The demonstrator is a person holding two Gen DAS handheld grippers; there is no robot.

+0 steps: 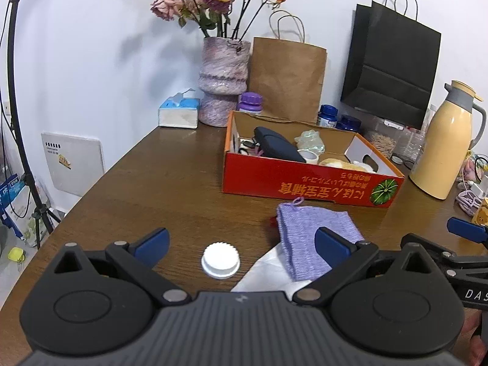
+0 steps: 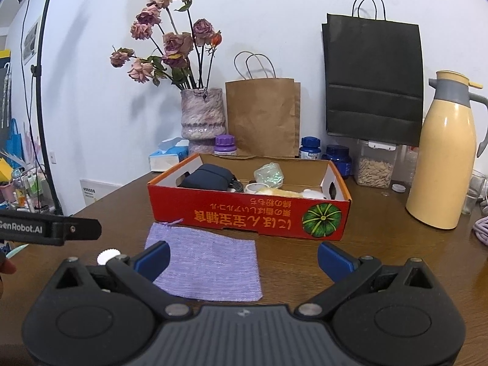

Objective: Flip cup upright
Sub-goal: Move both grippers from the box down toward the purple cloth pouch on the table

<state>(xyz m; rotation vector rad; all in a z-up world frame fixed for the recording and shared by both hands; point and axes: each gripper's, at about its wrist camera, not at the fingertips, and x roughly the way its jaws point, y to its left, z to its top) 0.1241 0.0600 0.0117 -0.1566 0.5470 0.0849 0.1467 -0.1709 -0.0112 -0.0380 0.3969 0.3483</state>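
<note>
A: Where was the cup seen?

B: A small white cup [image 1: 220, 259] with a ridged rim was seen upside down on the brown tabletop [image 1: 158, 183], between the spread fingers of the left claw [image 1: 242, 244] and closer to its left one, with nothing touching it. In the right wrist view only a sliver of it [image 2: 108, 256] was visible at about 9 o'clock, behind the left finger of the right claw [image 2: 244, 257].

A: How were the claws set?

B: Both were held wide apart and nothing was gripped by either. The left claw's blue pads [image 1: 332, 245] were kept above the tabletop, the right-hand pad lying over a lilac knitted cloth [image 1: 311, 231]. That cloth [image 2: 207, 270] was spread flat in front of the right claw, just beside its left finger.

A: What else was noted?

B: A white sheet [image 1: 268, 274] was partly tucked under the cloth at 6 o'clock in the left view. At 12 o'clock beyond the cloth an open red cardboard box [image 2: 248, 216] with a pumpkin print was placed, filled with small items. A yellow thermos jug [image 2: 442, 158] was stood at 3 o'clock, and a mottled vase [image 2: 202, 116] of dried roses, a brown paper bag [image 2: 263, 116] and a black paper bag [image 2: 373, 76] were lined against the wall.
</note>
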